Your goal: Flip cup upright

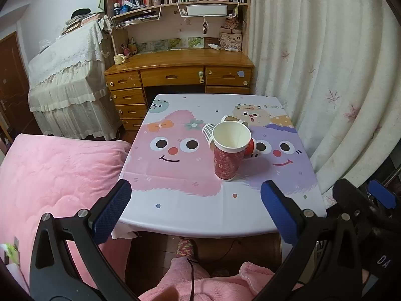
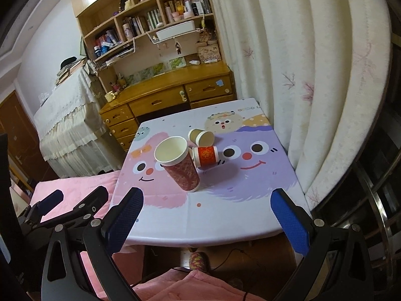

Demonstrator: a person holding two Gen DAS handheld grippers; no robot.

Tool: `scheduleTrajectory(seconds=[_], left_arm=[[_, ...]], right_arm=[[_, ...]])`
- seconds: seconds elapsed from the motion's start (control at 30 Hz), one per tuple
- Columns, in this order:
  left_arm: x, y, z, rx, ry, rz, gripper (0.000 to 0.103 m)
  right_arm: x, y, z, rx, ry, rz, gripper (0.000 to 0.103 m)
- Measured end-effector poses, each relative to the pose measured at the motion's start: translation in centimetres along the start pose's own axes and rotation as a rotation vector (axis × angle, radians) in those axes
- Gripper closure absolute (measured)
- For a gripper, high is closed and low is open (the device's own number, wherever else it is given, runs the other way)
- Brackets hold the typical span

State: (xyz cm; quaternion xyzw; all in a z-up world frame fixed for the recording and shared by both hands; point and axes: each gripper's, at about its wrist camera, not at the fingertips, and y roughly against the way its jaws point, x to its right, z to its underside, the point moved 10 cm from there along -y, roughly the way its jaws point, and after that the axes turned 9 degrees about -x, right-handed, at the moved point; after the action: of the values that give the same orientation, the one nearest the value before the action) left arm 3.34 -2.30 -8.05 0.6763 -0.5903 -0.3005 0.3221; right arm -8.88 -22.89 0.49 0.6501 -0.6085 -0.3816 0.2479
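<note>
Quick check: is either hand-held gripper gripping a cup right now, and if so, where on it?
Nothing is held. The left hand-held gripper and right hand-held gripper are both open at the table's near edge, short of the upright red paper cup.

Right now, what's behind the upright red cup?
Behind the upright red cup three cups lie tipped: a checkered cup, a brown cup and a red-and-white cup. It hides most of the checkered one.
</note>
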Motion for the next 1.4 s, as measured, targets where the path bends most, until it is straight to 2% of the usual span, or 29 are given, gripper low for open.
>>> scheduleTrajectory(seconds=[0.57, 1.4], left_arm=[[-1.8, -3.3, -0.8, -0.081, 0.035, 0.019, 0.001], [-2.4, -4.1, -0.6, -0.094, 0.032, 0.022, 0.001]], right_arm=[[-1.3, -4.5, -2.1, -0.063, 0.051, -0.01, 0.0], [-1.2, -6.8, -2.1, -0.102, 0.04, -0.022, 0.0]])
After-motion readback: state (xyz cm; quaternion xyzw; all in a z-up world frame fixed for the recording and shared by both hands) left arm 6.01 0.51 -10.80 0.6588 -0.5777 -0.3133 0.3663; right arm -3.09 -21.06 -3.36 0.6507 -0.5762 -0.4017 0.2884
